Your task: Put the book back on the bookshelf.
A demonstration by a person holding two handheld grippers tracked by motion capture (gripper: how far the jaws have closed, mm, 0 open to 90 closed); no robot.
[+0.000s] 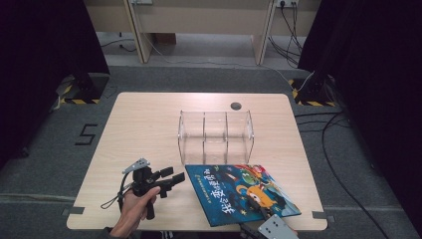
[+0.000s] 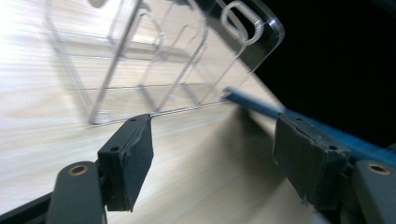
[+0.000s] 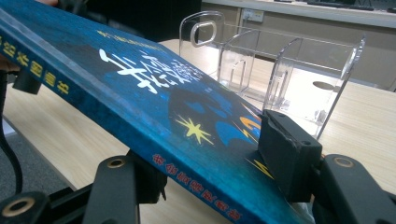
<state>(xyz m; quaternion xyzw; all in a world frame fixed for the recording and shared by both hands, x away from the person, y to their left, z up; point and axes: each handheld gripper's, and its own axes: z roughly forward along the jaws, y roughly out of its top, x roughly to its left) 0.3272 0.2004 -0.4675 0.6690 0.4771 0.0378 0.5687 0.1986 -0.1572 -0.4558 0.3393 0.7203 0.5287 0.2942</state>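
In the high view the right hand-held gripper [image 1: 262, 217] is cut off by the bottom edge at lower right, its jaws hidden under the book [image 1: 241, 191]. In the right gripper view the book's near corner runs off the bottom edge, and its small spine lettering is too blurred to read.

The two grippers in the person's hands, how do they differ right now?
The right gripper is clamped on the blue picture book, one jaw above its cover and one below; the left gripper holds nothing, its jaws standing apart over bare table. The right one grips the book's near corner, by the table's front edge; the left one sits beside the book's left edge, pointing toward it. Both have black padded jaws and face the clear acrylic rack.
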